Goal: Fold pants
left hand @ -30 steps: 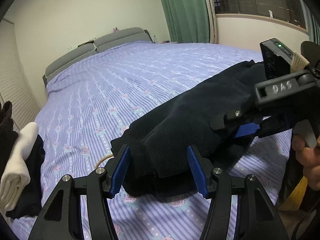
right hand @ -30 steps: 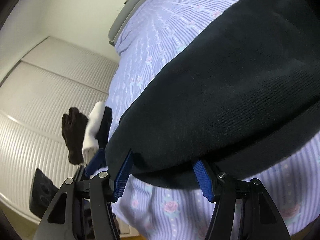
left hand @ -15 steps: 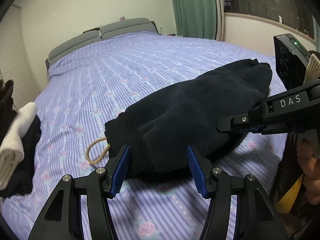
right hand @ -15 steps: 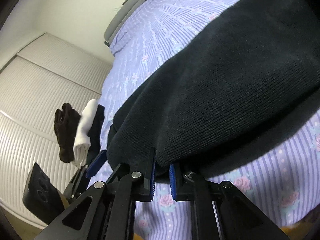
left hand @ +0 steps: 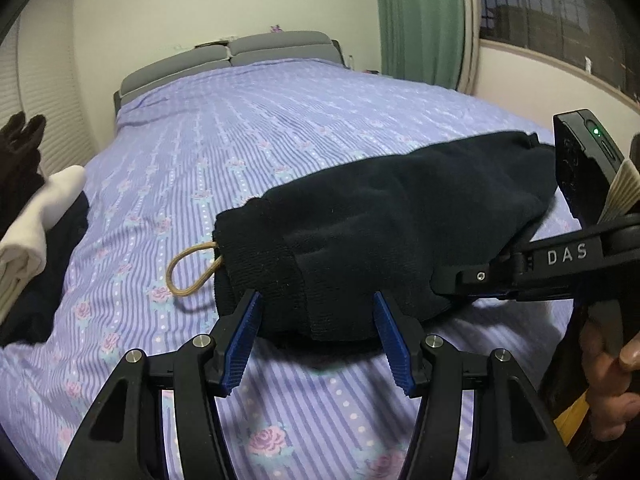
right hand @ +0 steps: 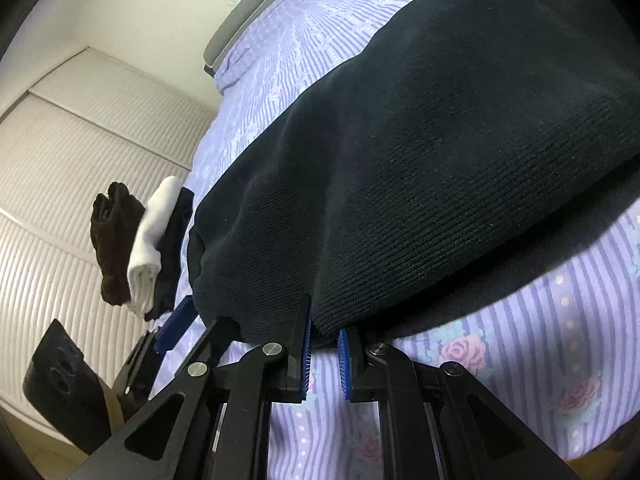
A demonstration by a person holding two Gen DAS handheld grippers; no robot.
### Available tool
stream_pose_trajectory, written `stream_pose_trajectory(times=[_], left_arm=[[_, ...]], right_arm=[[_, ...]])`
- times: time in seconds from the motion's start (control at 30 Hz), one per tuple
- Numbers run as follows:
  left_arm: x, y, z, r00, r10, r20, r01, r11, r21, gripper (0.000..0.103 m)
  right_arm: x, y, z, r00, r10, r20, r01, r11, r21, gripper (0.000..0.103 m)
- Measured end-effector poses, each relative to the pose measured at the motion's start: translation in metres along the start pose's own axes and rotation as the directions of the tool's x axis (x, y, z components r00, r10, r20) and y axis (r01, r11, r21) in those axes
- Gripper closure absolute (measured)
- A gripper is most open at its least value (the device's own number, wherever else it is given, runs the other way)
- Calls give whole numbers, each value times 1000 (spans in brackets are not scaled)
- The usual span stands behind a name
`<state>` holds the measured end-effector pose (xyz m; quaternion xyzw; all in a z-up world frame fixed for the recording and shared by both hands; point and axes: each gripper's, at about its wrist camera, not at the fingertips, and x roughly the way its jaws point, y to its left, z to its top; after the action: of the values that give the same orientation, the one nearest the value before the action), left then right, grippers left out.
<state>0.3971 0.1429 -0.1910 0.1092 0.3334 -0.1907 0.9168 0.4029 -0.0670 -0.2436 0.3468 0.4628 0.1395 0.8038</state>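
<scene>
Dark navy folded pants (left hand: 384, 232) lie in a thick bundle on the bed near its foot edge, with a tan drawstring loop (left hand: 192, 272) sticking out on the left. My left gripper (left hand: 316, 340) is open, its blue pads on either side of the bundle's near edge, just short of the cloth. My right gripper (right hand: 323, 346) has its jaws nearly closed, pinching the near edge of the pants (right hand: 440, 140). It also shows in the left wrist view (left hand: 472, 292) at the bundle's right side.
The bed (left hand: 280, 128) has a purple striped floral sheet and a grey headboard (left hand: 228, 60). A stack of folded clothes, brown, white (left hand: 36, 220) and dark, sits at the bed's left edge, also in the right wrist view (right hand: 148, 248). A green curtain (left hand: 420, 20) and window are at right.
My right gripper closed from wide open onto the pants' edge. My left gripper backed away and stayed open. The drawstring loop came into view.
</scene>
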Motion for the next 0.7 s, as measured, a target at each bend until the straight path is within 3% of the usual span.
stream_pose_trajectory(times=[0.1,0.17,0.23,0.37,0.5,0.7], left_arm=[[-12,-3,4,999,47,4,-47,998,-41,46],[-18,-4,6,997,74,10,-73,995,-70,46],[-26,-10,8,993,117,18,-115,988,-100,45],[-36,-28,12,985,171,33,-164,975,-151,45],[-26,-55,24,986,160,38,-152,974,-169,45],[-2,-102,50,987,144,70,-135,983,-126,45]], right_arm=[[-11,13,0,999,-34,22,35,997,-65,74],[-25,23,-3,995,-74,72,82,989,-124,47],[-42,24,-7,989,-97,116,115,979,-166,39],[-84,8,-7,973,-146,180,185,956,-228,39],[-131,-26,6,948,-205,245,262,938,-228,39],[-191,-103,66,902,-313,297,355,929,-100,39]])
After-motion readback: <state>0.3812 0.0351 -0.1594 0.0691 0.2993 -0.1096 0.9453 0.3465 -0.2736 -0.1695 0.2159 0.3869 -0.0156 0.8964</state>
